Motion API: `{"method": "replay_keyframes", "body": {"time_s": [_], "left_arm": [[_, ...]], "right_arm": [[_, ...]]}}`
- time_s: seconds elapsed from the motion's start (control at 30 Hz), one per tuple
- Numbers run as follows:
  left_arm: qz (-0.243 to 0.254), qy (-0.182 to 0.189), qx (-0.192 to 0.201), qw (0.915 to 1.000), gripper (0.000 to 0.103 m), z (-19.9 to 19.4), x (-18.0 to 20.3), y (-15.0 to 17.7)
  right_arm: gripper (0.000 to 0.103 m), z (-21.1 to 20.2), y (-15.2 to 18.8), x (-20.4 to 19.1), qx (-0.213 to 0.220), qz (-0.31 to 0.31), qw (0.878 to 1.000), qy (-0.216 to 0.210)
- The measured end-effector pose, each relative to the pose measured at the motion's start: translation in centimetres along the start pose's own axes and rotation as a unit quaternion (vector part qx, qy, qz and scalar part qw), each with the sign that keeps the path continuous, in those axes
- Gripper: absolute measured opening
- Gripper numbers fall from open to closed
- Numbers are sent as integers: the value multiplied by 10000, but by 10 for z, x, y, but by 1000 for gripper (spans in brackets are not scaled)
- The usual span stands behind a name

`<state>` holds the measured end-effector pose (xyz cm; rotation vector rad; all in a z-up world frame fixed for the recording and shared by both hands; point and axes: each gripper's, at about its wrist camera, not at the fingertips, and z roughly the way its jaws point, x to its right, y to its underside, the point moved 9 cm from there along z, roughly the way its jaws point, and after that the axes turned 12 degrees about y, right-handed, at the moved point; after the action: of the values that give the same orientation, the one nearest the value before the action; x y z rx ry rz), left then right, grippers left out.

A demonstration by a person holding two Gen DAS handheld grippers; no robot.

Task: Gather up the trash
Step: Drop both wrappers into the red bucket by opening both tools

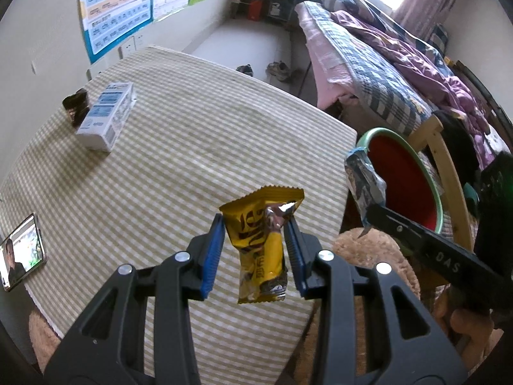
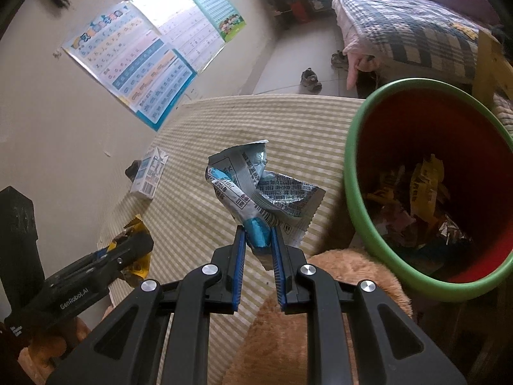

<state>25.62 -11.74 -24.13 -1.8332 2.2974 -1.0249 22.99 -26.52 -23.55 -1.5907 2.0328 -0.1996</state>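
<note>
yellow wrapper [image 1: 256, 243] pinched in left claw [image 1: 253, 250], above checked bench [image 1: 179, 147] | crumpled silver-blue wrapper [image 2: 256, 189] clamped in right claw [image 2: 258, 256], near bench edge | red bin with green rim [image 2: 352, 173] just beside, trash inside | white carton [image 1: 107, 117] lying far on bench

Glossy foil-lined yellow wrapper [image 1: 259, 243], crinkled shiny blue-grey wrapper [image 2: 263, 189], smooth plastic bin [image 2: 352, 173], woven checked tablecloth [image 1: 192, 147].

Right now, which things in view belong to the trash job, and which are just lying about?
Job:
- crinkled yellow snack wrapper, in left gripper
- crumpled blue-silver foil wrapper, in right gripper
- green-rimmed red bin

Lying about:
- white-blue carton
- phone
- shoes
</note>
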Motion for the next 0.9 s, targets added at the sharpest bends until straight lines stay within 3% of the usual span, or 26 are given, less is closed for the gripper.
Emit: {"method": "replay_keyframes", "body": {"time_s": [0.17, 0.33, 0.7, 0.73, 0.83, 0.9], "left_arm": [[145, 114, -56, 9998, 36, 8, 19, -3], [323, 466, -118, 9983, 36, 22, 57, -14], [738, 1396, -309, 9870, 36, 73, 160, -44], [773, 1429, -312, 9862, 42, 77, 166, -45], [854, 1572, -282, 9835, 72, 85, 185, -50], [876, 1583, -224, 9832, 79, 85, 188, -52]], "right_arm": [[16, -6, -5, 14, 106, 156, 9998, 41], [16, -15, -12, 40, 272, 358, 9987, 233], [18, -44, -10, 155, 530, 1316, 9844, 1045], [19, -48, -10, 164, 555, 1392, 9825, 1105], [20, -53, -10, 179, 613, 1528, 9793, 1174], [27, -55, -11, 184, 615, 1587, 9781, 1200]]}}
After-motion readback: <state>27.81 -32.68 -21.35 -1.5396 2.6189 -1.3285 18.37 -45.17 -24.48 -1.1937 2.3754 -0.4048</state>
